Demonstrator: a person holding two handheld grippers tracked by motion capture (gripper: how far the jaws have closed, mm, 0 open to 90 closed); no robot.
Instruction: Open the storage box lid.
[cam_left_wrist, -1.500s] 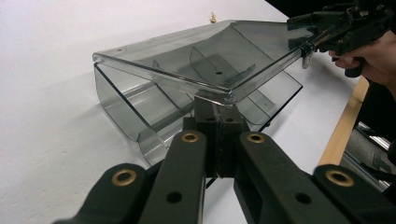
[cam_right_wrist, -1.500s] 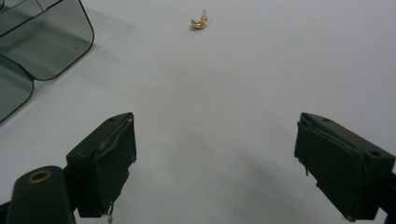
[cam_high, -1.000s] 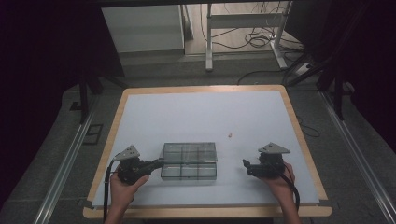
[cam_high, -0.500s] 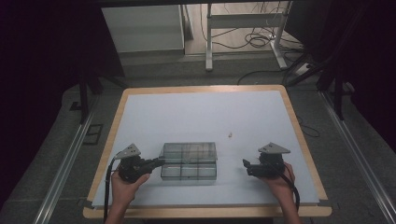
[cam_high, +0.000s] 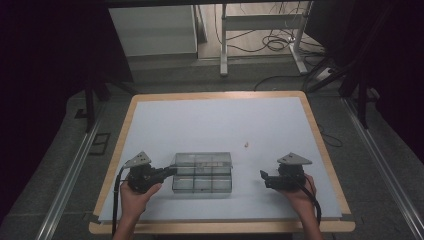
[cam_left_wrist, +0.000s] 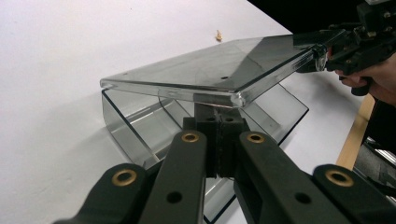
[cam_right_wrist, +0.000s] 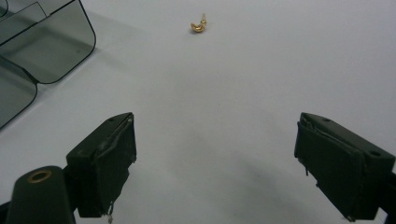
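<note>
Clear lid (cam_left_wrist: 210, 70), seen raised in left gripper view, left gripper (cam_left_wrist: 217, 135) pinching it.

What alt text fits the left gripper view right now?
The left gripper, jaws shut, pinches the edge of a clear box's lid, holding it raised above the clear box on the white table.

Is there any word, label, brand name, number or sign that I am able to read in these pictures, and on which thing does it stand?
None can be read.
Clear compartment box: a pale strip in one compartment in the high view, too small to tell if it bears text.
Box lid: plain.
Left hand-held gripper, right hand-held gripper: no markings.
Small gold piece: no text.
Table: blank white.
</note>
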